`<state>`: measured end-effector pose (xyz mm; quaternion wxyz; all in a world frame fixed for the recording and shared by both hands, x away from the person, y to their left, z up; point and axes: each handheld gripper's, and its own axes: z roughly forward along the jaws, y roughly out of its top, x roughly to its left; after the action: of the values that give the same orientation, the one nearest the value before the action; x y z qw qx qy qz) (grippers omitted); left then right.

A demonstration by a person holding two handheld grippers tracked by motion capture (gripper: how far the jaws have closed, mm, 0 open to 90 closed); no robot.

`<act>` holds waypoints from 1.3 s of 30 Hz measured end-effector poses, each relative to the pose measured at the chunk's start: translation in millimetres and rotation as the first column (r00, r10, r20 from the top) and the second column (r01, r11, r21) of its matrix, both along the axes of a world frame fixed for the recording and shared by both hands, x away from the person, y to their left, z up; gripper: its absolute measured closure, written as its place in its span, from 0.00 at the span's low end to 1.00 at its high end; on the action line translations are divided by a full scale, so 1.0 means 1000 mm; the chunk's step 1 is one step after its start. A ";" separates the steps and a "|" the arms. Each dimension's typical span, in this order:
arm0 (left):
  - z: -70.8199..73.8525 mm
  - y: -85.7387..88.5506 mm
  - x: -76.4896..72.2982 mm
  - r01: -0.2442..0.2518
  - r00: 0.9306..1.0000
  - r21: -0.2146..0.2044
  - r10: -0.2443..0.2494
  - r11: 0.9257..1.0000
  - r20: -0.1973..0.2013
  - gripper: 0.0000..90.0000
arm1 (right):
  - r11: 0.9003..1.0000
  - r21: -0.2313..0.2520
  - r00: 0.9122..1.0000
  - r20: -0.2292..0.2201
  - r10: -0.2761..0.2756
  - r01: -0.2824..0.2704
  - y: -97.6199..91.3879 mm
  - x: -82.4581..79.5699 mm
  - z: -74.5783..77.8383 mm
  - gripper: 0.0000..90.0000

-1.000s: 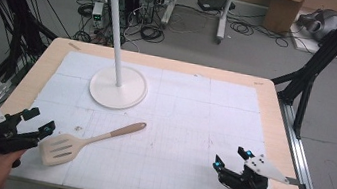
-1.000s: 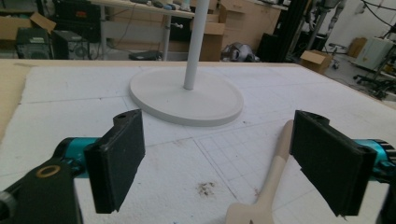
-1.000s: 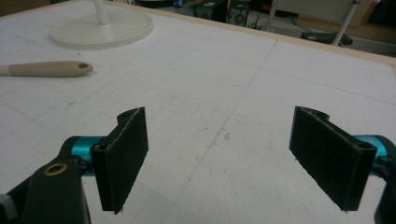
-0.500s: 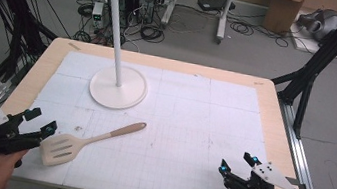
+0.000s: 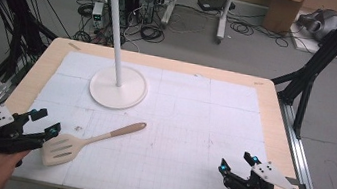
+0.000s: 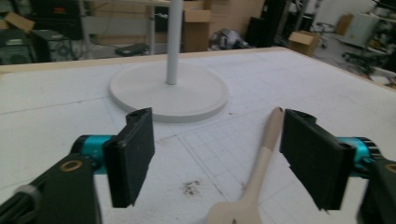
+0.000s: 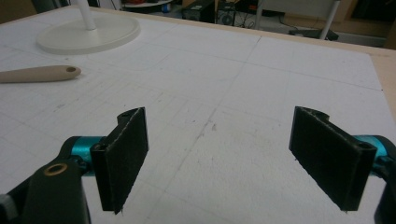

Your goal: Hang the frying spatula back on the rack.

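Gridded white worktop (image 5: 191, 128): your left claw (image 5: 43, 124), jaws apart, sits just beside a pale slotted spatula (image 5: 86, 142), its handle angling away toward the stand (image 5: 118, 87); your right claw (image 5: 236, 164) gapes, well apart.

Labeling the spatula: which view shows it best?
High view: the whole spatula lies flat, slotted blade beside the left gripper, handle toward the stand. Left gripper view catches handle and blade edge; right gripper view just the handle end with its hole.
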<state>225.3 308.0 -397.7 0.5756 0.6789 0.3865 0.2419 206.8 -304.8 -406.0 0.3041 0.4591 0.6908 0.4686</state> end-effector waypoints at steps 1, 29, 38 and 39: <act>0.002 -0.002 0.001 0.021 1.000 0.011 -0.021 1.000 -0.007 0.32 | 1.000 0.003 1.000 -0.003 -0.001 0.001 0.000 0.001 0.000 0.21; -0.002 -0.083 0.054 0.377 0.902 0.423 -0.223 0.824 -0.369 0.57 | 1.000 -0.014 1.000 0.001 0.027 -0.027 0.008 0.000 0.004 0.21; -0.009 -0.101 0.069 0.423 0.874 0.500 -0.193 0.756 -0.446 0.63 | 1.000 -0.016 1.000 0.002 0.023 -0.023 0.007 0.001 0.004 0.21; -0.009 -0.101 0.069 0.423 0.874 0.500 -0.193 0.756 -0.446 0.64 | 1.000 -0.016 1.000 0.002 0.023 -0.023 0.007 0.001 0.004 0.21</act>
<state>294.5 206.6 -406.5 0.2885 0.9098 0.2744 0.1172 208.1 -297.8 -402.2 0.3030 0.4482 0.6995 0.4669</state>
